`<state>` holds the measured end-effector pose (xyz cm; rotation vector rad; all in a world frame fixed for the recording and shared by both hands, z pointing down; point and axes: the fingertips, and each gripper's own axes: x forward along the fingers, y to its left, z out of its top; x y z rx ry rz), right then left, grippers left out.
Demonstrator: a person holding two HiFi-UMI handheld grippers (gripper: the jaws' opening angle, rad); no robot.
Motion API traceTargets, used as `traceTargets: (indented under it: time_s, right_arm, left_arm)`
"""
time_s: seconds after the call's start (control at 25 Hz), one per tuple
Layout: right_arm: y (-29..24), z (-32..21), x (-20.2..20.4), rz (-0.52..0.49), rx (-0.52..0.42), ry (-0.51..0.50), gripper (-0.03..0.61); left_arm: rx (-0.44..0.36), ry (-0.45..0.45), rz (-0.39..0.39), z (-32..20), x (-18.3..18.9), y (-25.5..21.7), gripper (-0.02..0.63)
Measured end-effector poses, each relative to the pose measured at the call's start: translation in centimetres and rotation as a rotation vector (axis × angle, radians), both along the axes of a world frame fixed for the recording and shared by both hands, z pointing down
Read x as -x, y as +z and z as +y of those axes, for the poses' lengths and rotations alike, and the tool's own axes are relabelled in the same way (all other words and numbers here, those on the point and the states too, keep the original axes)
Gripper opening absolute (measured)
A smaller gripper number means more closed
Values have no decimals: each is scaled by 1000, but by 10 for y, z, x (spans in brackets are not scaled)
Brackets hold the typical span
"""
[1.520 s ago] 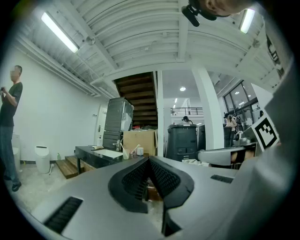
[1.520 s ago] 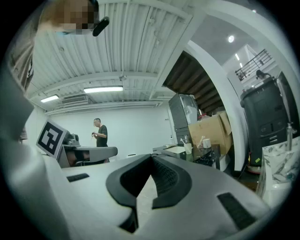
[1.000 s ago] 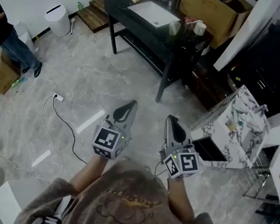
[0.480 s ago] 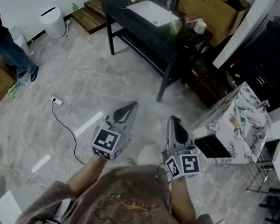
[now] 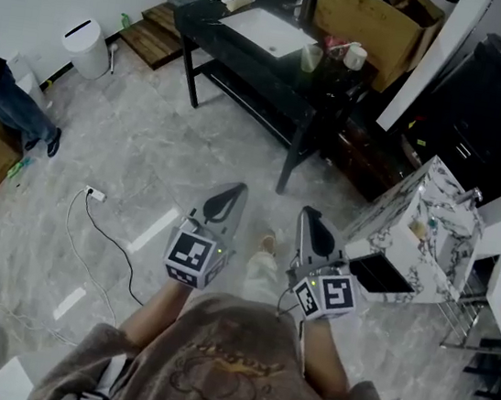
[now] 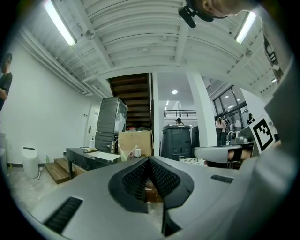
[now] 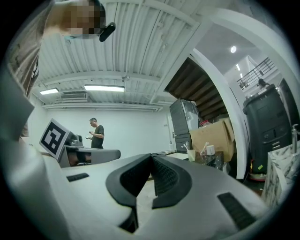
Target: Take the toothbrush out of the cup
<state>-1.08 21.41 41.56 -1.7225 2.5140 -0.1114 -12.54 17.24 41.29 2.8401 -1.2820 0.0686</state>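
Both jaws shut, nothing held: left gripper [image 5: 231,192], right gripper [image 5: 309,216]. Toothbrush [image 7: 185,147] stands in cup [image 5: 310,57] on black table [image 5: 270,59], well apart from both (far across floor). Likely light, stiff, thin, slippery; grab handle above rim.

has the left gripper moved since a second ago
Yes. The left gripper has gone forward, toward the black table: the floor socket now lies further back beside it.

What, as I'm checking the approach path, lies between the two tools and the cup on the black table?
In the head view, only bare floor and the black table's front part separate the left tool and right tool from the cup.
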Motion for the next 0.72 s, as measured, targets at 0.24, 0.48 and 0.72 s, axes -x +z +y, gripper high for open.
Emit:
traceTargets:
  time_s: [0.24,0.48,0.72]
  right_arm:
    - [9,-37,-8,-18,13,-10,0]
    - [14,-76,-16,-21,21,-21,0]
    - [11,-124,-33,-19,28,-34,0]
  left_arm:
    - [5,2,-9,-35,-8,6,2]
    - [18,2,-15,-74,-18,15,2]
    - [29,0,-9,-119,-38,10,2]
